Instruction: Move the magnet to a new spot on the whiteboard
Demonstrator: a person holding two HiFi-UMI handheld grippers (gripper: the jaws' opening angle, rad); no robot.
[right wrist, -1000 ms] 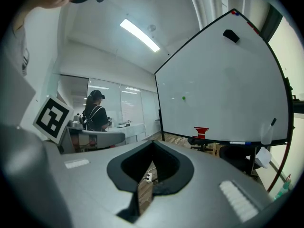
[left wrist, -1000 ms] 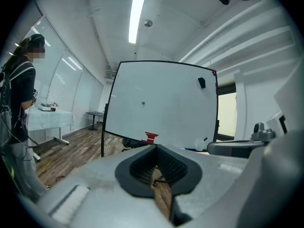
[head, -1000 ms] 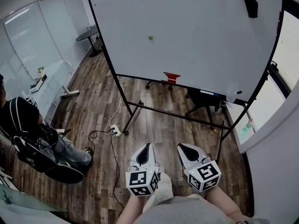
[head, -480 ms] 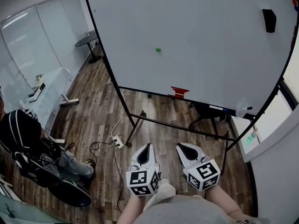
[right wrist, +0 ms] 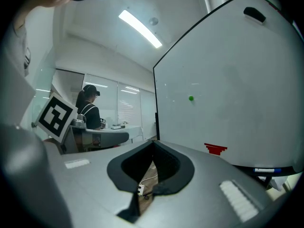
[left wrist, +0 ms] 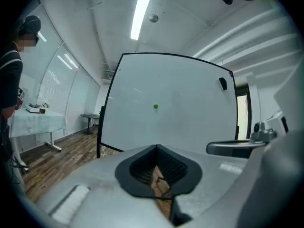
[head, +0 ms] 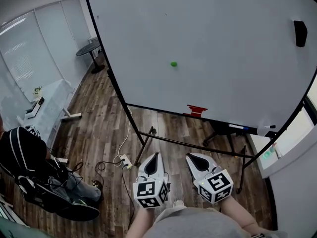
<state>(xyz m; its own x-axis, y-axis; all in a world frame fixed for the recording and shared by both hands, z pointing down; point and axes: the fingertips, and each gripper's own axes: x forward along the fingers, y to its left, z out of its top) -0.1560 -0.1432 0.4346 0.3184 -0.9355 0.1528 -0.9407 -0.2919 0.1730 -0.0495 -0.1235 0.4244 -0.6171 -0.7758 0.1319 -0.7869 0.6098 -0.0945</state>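
**Both grippers shut and empty, magnet on the board well away from them**

Head view:
- Magnet (head: 174, 64) = small green dot on the whiteboard (head: 223, 43), a bit left of frame centre, upper half.
- It reads as round: no long axis to call, and no pointing direction can be made out.
- Left gripper (head: 154, 156) and right gripper (head: 192, 157) sit side by side at bottom centre, noses toward the board, over the wood floor (head: 99, 108).
- Magnet is up-frame of both, well apart, roughly above the gap between them.
- Black eraser (head: 300, 33) sits at the board's upper right, a red mark (head: 196, 111) on its bottom edge.
- A seated person (head: 25, 152) is at lower left.

Left gripper view:
- Left gripper (left wrist: 156, 148) has its jaws together at the tips, with nothing between them.
- Magnet (left wrist: 155, 107) is on the whiteboard (left wrist: 190, 103), directly above the jaw tips in frame, near centre, no contact.
- Eraser (left wrist: 223, 83) is at upper right of the board.

Right gripper view:
- Right gripper (right wrist: 153, 144) has its jaws closed tip to tip, with nothing gripped.
- Magnet (right wrist: 191, 98) is up and right of the jaw tips, well clear, on the whiteboard (right wrist: 228, 89).
- Red mark (right wrist: 215, 148) is below it, eraser (right wrist: 255, 14) at the top right.
- The left gripper's marker cube (right wrist: 56, 117) is at left of frame.
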